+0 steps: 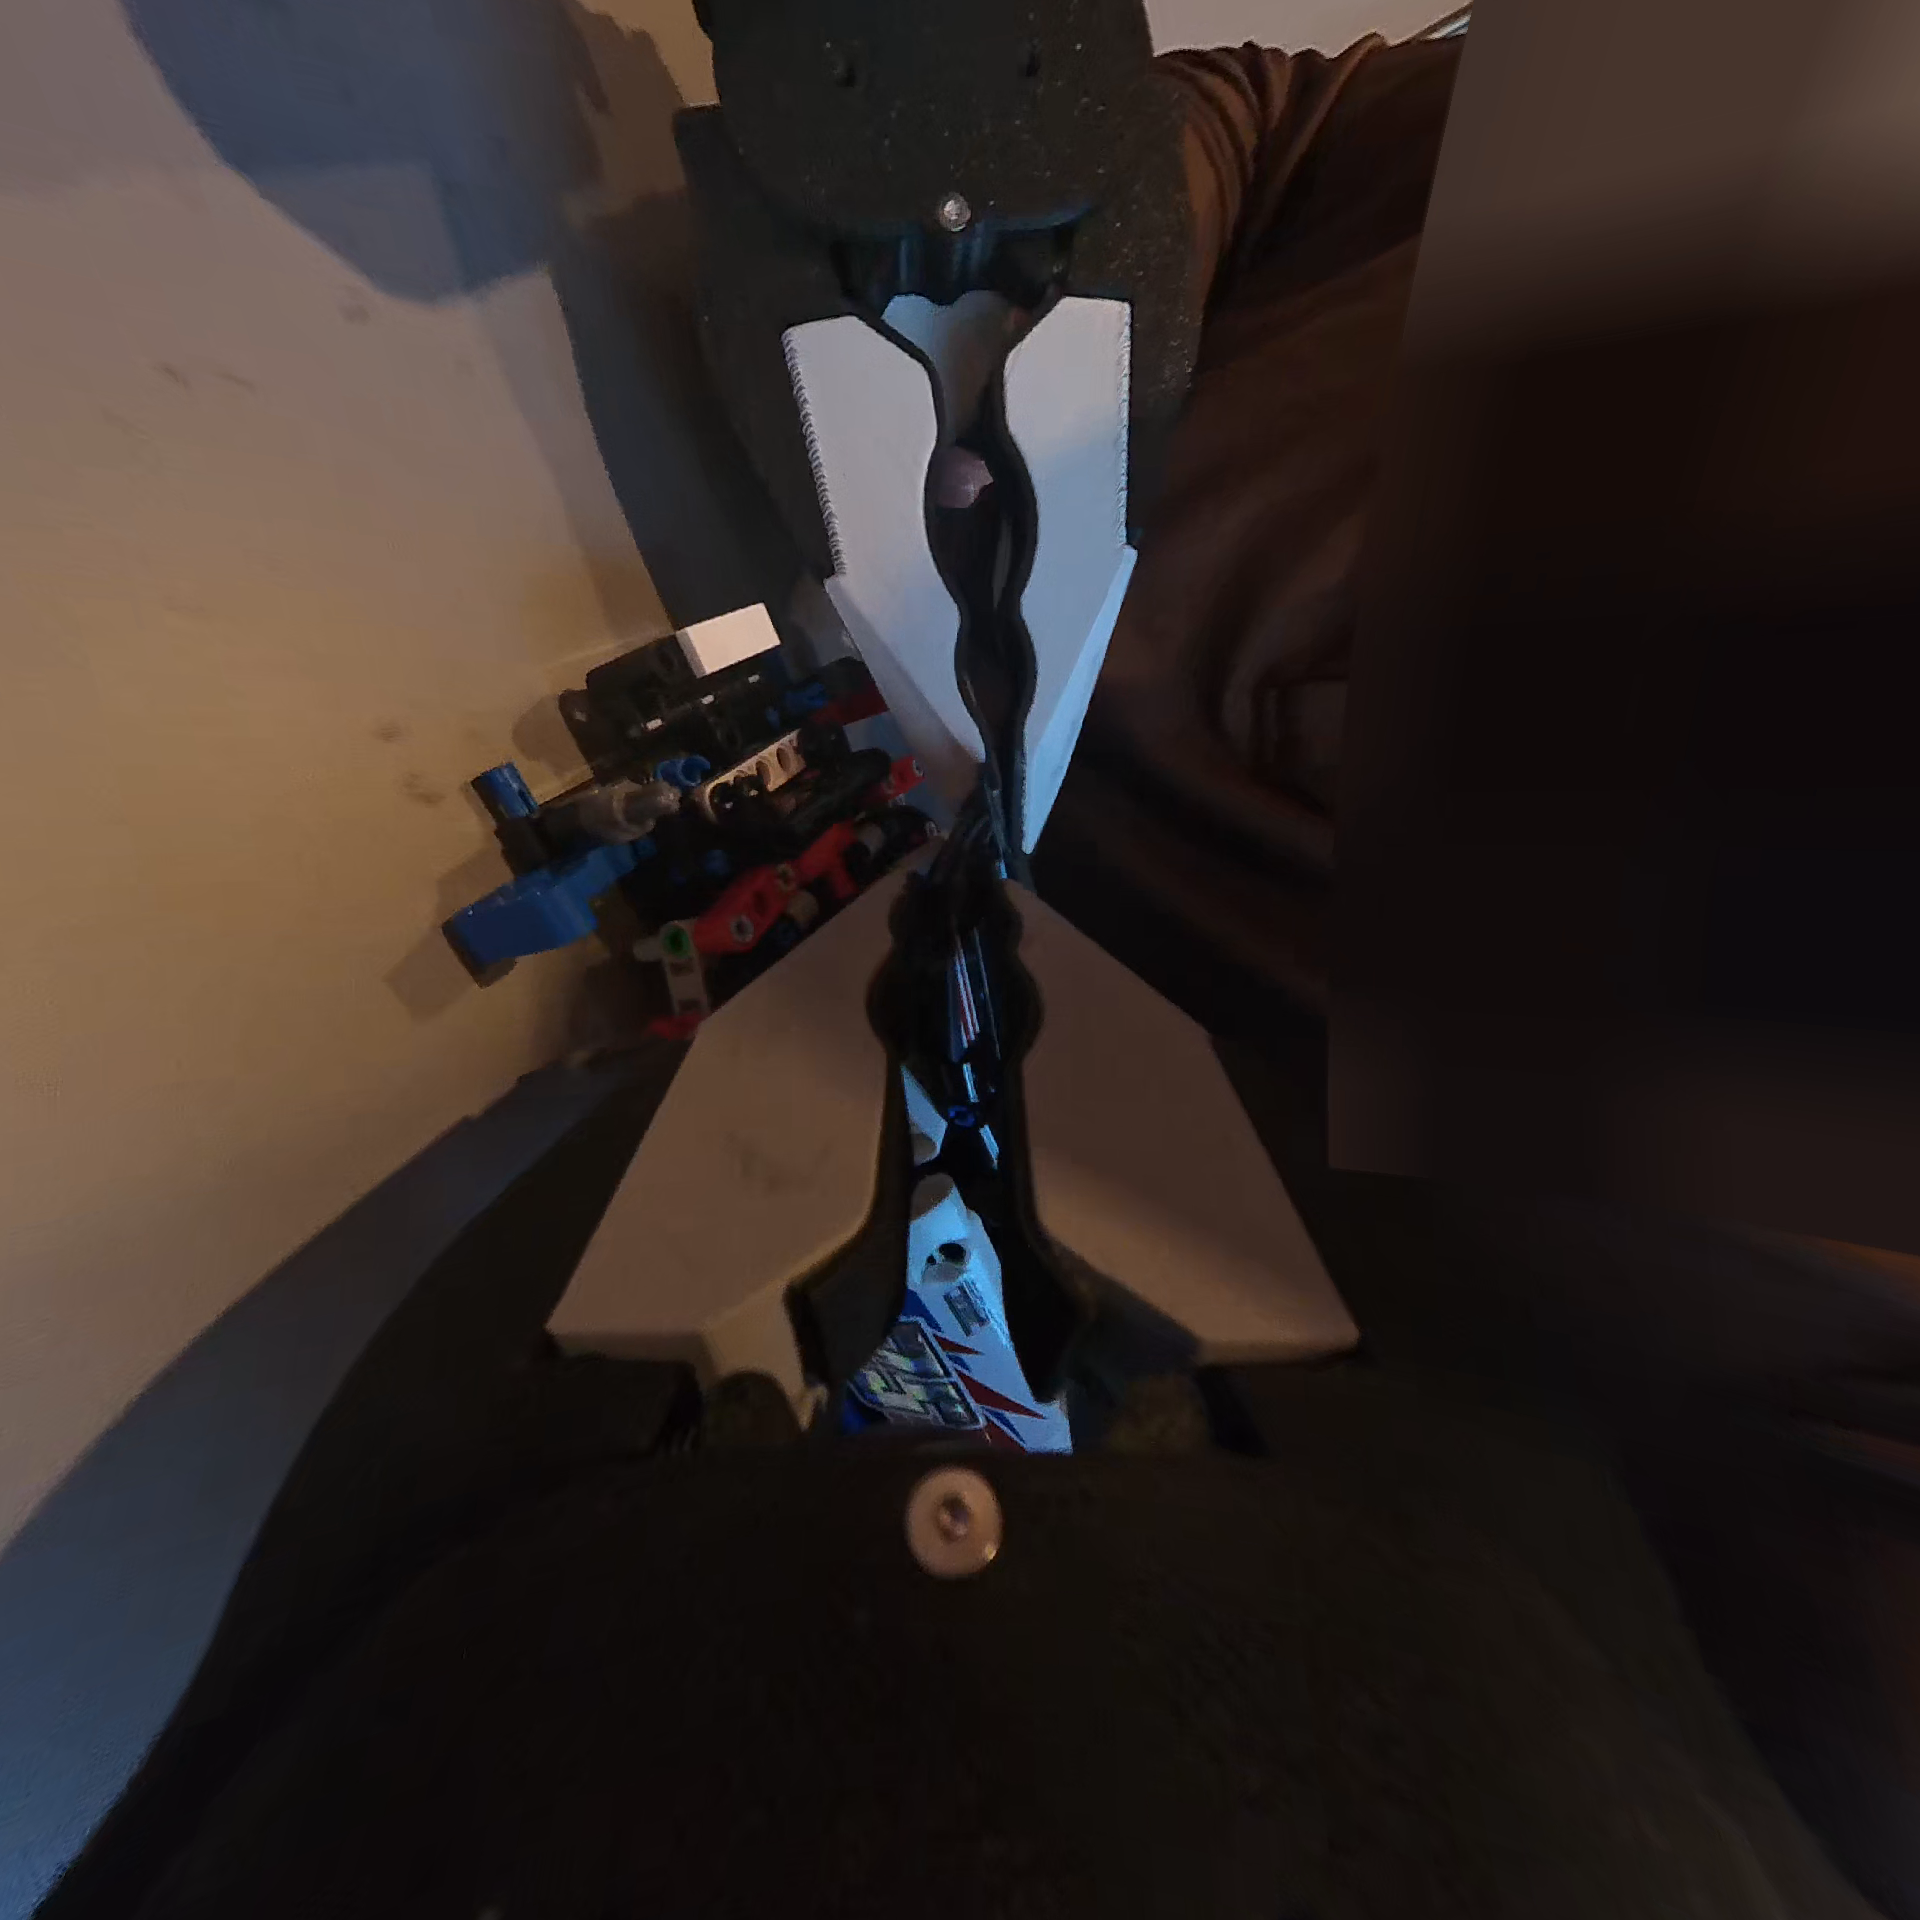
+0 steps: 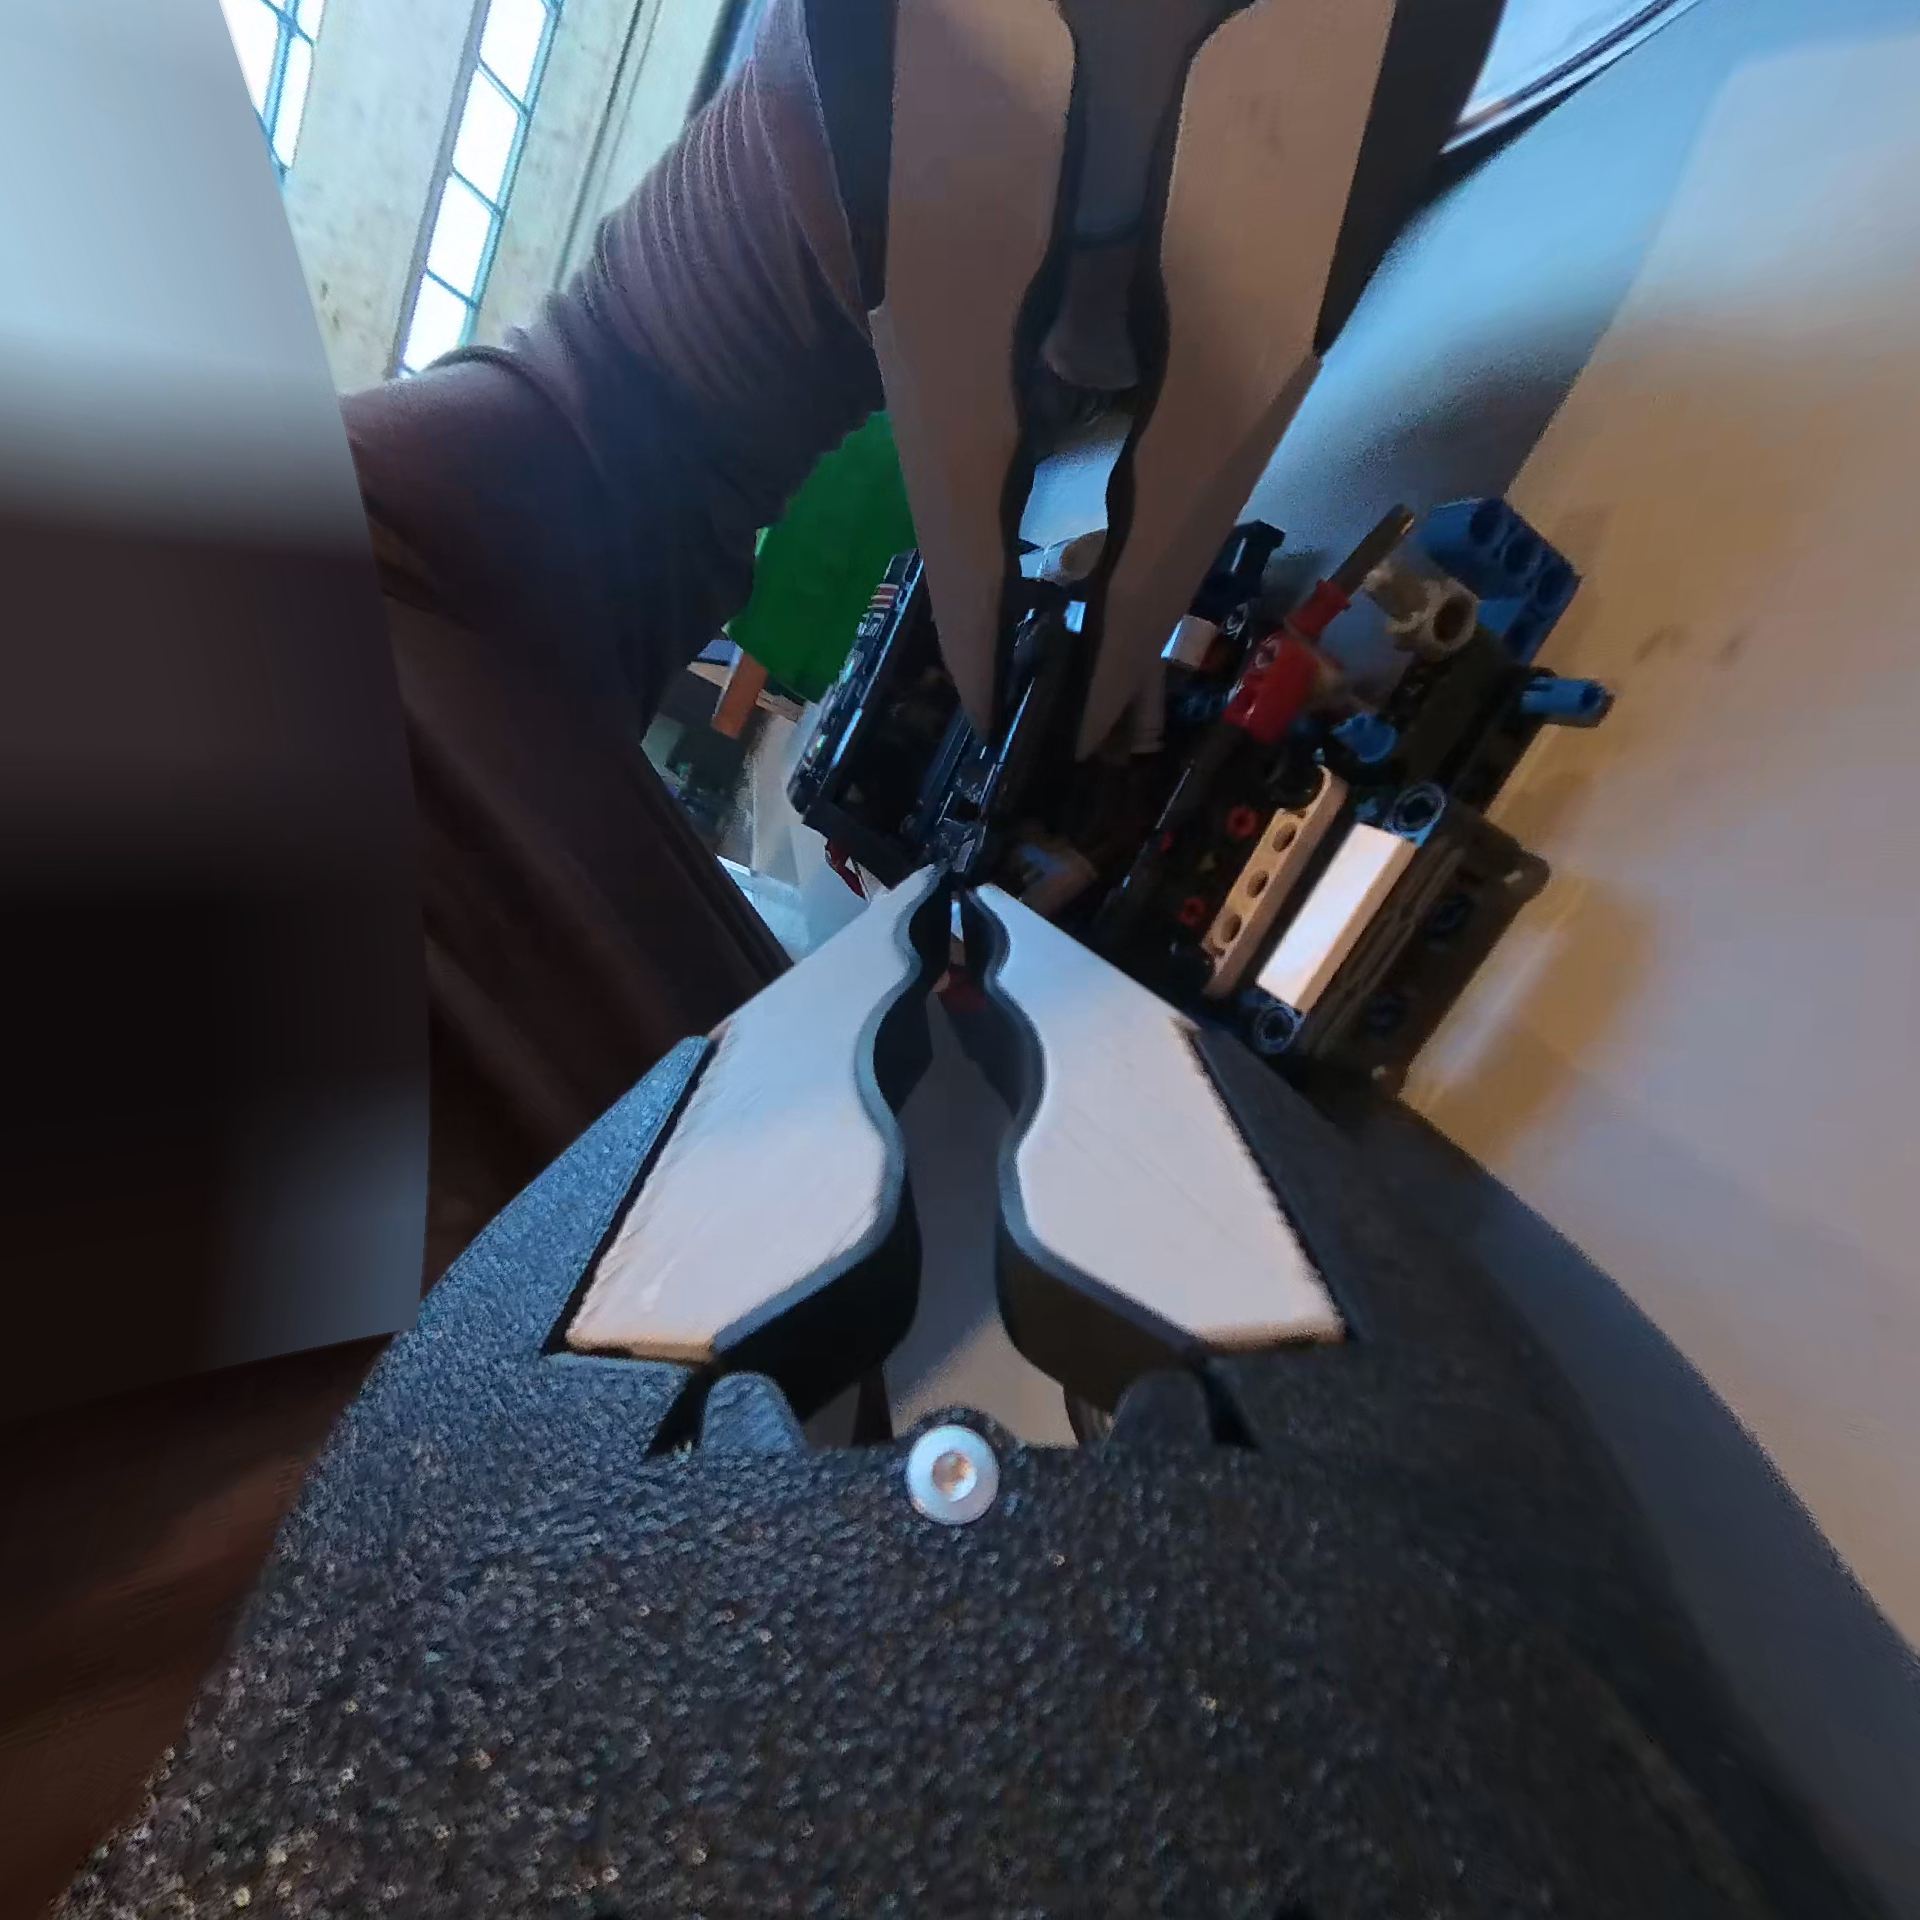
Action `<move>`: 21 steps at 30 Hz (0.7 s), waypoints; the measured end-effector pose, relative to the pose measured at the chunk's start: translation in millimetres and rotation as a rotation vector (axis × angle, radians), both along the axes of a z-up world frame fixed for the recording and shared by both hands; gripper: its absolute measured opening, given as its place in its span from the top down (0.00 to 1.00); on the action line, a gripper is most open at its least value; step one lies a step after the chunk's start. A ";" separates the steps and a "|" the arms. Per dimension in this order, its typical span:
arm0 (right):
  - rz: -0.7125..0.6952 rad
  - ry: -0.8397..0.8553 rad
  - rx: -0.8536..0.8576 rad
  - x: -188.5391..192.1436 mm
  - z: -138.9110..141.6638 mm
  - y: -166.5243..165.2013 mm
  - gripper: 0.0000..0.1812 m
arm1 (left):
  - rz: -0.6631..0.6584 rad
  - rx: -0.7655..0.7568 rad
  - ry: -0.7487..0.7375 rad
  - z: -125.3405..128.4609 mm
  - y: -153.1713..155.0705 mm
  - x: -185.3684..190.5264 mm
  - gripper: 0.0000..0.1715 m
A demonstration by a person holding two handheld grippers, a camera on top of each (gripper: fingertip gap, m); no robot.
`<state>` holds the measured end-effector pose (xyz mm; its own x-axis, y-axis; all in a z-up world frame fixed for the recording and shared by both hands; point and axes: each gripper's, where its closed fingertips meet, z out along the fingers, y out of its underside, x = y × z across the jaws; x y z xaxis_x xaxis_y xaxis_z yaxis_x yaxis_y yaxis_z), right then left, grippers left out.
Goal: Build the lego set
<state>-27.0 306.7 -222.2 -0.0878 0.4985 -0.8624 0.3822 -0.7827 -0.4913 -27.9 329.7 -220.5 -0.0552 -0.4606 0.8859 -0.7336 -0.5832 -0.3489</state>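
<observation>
Grippers meet tip to tip over the worktop: the left gripper (image 1: pixel 961 894) is clenched along a slim white-and-black lego panel (image 1: pixel 951 1268), whose long axis runs straight ahead into the right gripper (image 2: pixel 951 894), nipped onto its far end. Just beside them, toward the worktop's (image 1: pixel 229 623) edge, the half-built lego model (image 2: pixel 1340 831) stands on pale, scuffed wood. Beyond, a brown sleeve (image 2: pixel 623 468) and bright windows (image 2: pixel 457 229).

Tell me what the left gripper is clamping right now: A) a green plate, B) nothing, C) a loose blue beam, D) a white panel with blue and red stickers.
D: in the left wrist view the left gripper is shut on the white stickered panel, seen between its fingers.
</observation>
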 end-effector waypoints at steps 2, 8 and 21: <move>0.003 -0.005 0.018 -0.6 -0.8 1.0 1.00 | 0.006 -0.003 0.001 -0.2 0.4 0.4 0.96; -0.052 -0.025 0.055 -0.2 -1.7 4.0 0.98 | 0.055 -0.004 0.027 -3.6 3.3 0.4 0.94; -0.082 -0.046 0.249 22.8 6.0 -0.7 0.83 | 0.317 0.201 0.163 9.3 50.2 -36.9 0.67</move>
<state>-4.2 306.1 -216.2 -0.0020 0.6995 -0.7147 0.3488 -0.6693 -0.6560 -64.8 379.9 -211.2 0.2508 -0.5973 0.7617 -0.5837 -0.7211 -0.3733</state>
